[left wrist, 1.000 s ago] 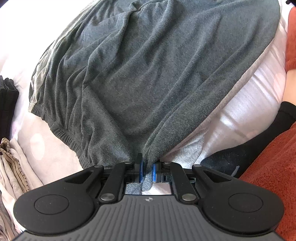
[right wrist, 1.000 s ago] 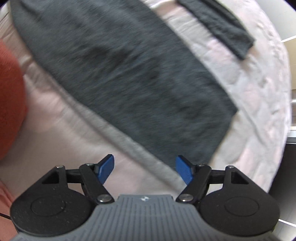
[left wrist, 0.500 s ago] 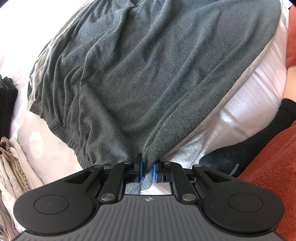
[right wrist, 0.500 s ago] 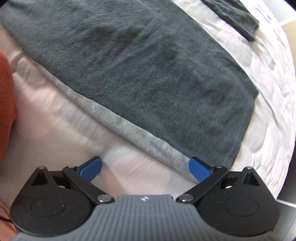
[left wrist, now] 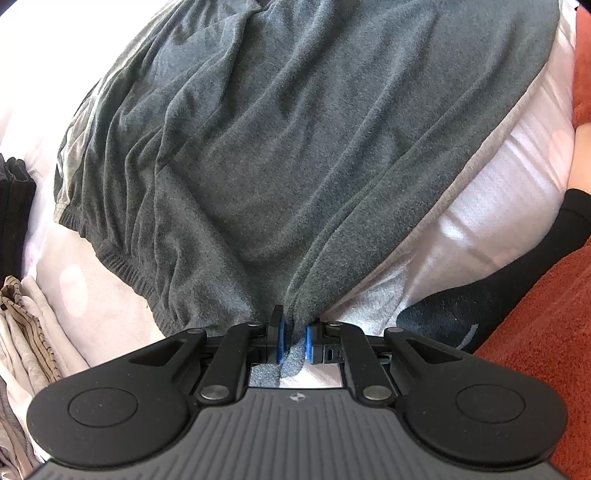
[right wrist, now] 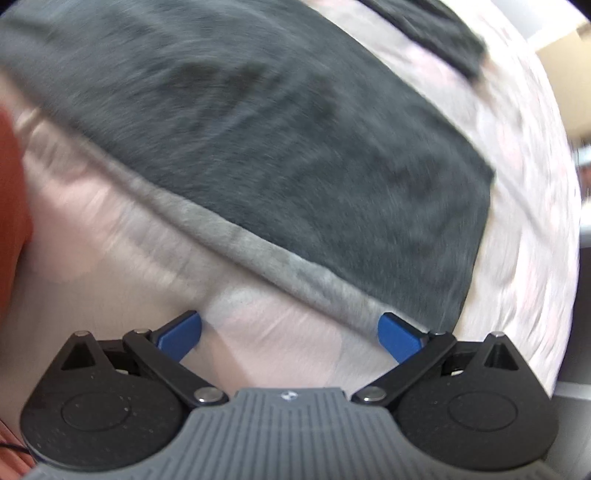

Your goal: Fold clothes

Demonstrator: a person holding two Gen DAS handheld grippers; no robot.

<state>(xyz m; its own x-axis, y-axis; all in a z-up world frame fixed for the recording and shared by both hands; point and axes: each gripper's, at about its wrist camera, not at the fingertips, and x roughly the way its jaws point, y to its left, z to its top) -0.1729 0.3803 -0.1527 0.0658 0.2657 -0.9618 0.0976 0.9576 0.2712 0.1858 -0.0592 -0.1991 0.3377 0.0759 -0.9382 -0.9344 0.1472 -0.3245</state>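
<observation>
A dark grey fleece garment [left wrist: 295, 147] lies spread on a pale pink sheet [left wrist: 498, 192], its ribbed hem bunched at the left. My left gripper [left wrist: 293, 341] is shut on a pinched edge of this garment, which rises in folds from its blue pads. In the right wrist view the same grey garment [right wrist: 295, 140] stretches flat, a lighter grey inner edge along its near side. My right gripper [right wrist: 290, 334] stands open wide just above the sheet [right wrist: 277, 332], near that edge, with no cloth between its fingers. This view is blurred.
A stack of folded beige and striped clothes [left wrist: 26, 332] and a dark folded pile [left wrist: 13, 206] sit at the left. A person's leg in a black sock [left wrist: 491, 291] rests on a rust-red blanket [left wrist: 546, 332] at the right. Another dark garment [right wrist: 436, 33] lies farther back.
My right gripper opened wider and sank toward the garment's near edge, which now looks larger. My left gripper kept its hold in place.
</observation>
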